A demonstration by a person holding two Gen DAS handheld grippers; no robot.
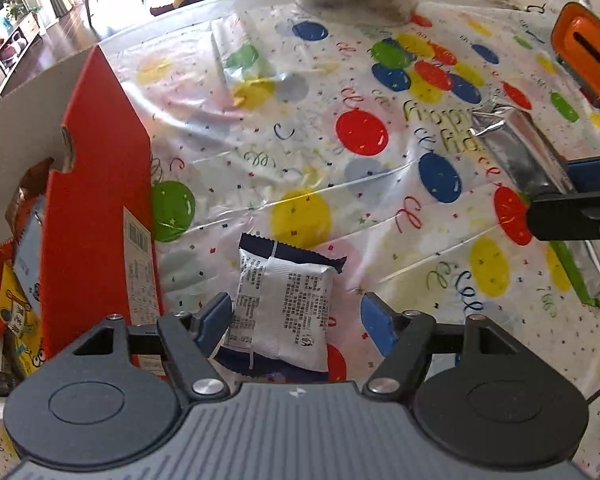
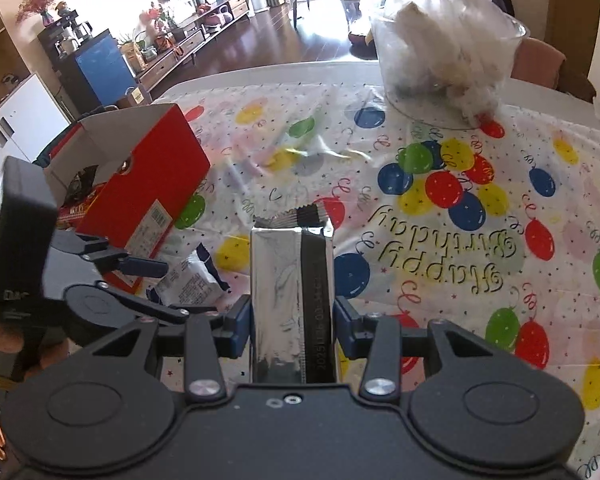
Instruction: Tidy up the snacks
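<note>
A white snack packet (image 1: 284, 312) with dark blue ends lies flat on the balloon tablecloth (image 1: 308, 152), just right of a red cardboard box (image 1: 100, 200). My left gripper (image 1: 296, 324) hangs low over it, open, its blue pads (image 1: 216, 320) either side of the packet; the right pad stands clear of it. My right gripper (image 2: 292, 320) is shut on a silver foil packet (image 2: 292, 280), held lengthwise above the table. The left wrist view shows this packet (image 1: 516, 148) at the right. The box (image 2: 152, 188) is open and holds several snack packs (image 1: 12, 312).
A green-edged foil packet (image 1: 576, 276) lies under the right gripper. A crumpled clear wrapper (image 1: 244, 68) sits mid-table. A clear plastic tub (image 2: 444, 60) with white contents stands at the far edge. The white packet (image 2: 192, 284) lies close against the box's corner.
</note>
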